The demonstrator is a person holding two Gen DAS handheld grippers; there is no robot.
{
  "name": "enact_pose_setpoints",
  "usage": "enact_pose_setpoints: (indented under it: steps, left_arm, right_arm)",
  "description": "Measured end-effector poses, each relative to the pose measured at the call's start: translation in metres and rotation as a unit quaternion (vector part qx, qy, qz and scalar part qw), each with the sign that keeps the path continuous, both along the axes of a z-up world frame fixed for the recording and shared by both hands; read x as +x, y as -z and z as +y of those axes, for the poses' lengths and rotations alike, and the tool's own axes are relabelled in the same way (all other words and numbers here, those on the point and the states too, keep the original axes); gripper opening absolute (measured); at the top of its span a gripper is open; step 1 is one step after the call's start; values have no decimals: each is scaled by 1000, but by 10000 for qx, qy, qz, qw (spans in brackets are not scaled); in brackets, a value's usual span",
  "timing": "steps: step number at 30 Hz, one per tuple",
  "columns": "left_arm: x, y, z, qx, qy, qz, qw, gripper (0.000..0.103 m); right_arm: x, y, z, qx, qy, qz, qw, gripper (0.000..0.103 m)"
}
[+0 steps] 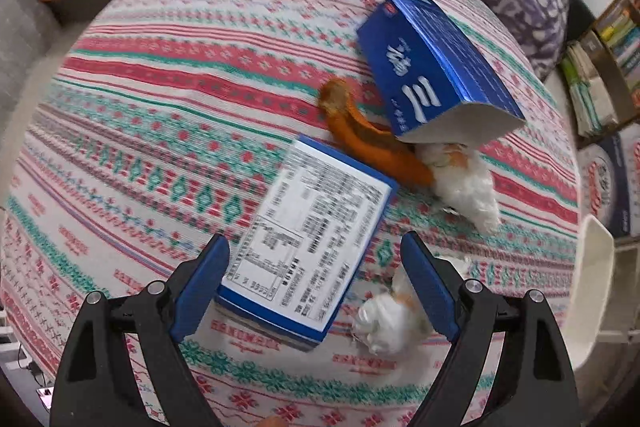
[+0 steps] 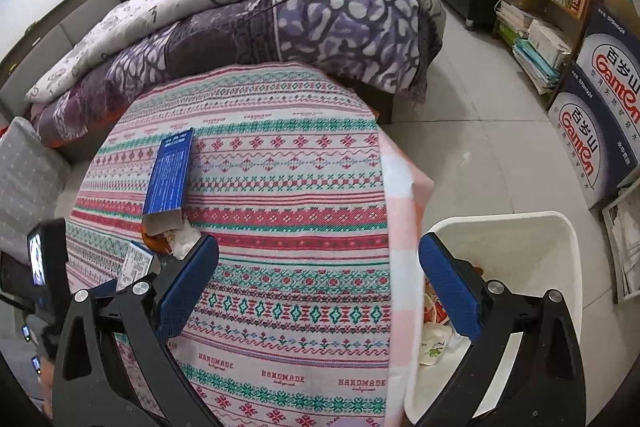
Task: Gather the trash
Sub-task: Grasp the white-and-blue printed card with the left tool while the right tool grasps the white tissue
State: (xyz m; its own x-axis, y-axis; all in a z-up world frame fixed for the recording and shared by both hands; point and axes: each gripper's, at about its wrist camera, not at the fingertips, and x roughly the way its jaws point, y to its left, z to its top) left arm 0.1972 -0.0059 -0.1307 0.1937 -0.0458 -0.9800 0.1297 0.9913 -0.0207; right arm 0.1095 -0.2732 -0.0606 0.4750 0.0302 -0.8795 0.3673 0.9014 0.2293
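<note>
Two blue cartons lie on the patterned tablecloth (image 1: 160, 115): an open-ended carton (image 1: 432, 63) and a label-up carton (image 1: 312, 243). Between them lies one orange peel (image 1: 372, 139), with two crumpled tissues (image 1: 468, 183) nearby. The left gripper (image 1: 316, 287) gapes wide over the label-up carton. The right gripper (image 2: 320, 283), wide and empty, hovers beside the white bin (image 2: 532, 247).

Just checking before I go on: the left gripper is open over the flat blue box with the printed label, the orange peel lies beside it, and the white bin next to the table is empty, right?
Not quite. The white bin is not empty: the right wrist view shows wrappers already inside. The rest stands: the left gripper is open over the flat blue box, with the orange peel beside it.
</note>
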Motion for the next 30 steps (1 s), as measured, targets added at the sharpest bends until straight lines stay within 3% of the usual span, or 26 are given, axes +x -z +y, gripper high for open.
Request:
enact_pose_setpoints:
  steps: [2, 5, 6, 7, 9, 21, 30]
  left_arm:
    - [0, 9, -2, 190, 146, 182, 9995, 85]
    - [-6, 13, -5, 478, 288, 59, 9984, 82]
    - [-8, 10, -4, 430, 289, 47, 9986, 78]
    - [-9, 8, -2, 417, 261, 12, 9988, 65]
    - [-10, 3, 6, 343, 157, -14, 9993, 58]
    - [-32, -43, 77, 28, -867, -622, 9943, 58]
    - [-49, -85, 106, -323, -1198, -978, 9874, 58]
  right_arm:
    - [2, 2, 2, -5, -26, 39, 10000, 96]
    - [4, 6, 8, 82, -85, 101, 9999, 96]
    - [6, 7, 11, 126, -108, 116, 9998, 96]
    - [7, 8, 14, 170, -134, 131, 9997, 96]
    - [9, 12, 23, 276, -213, 175, 9992, 96]
    - [16, 51, 121, 577, -1138, 687, 9894, 96]
    - [23, 75, 177, 154, -1577, 783, 9843, 94]
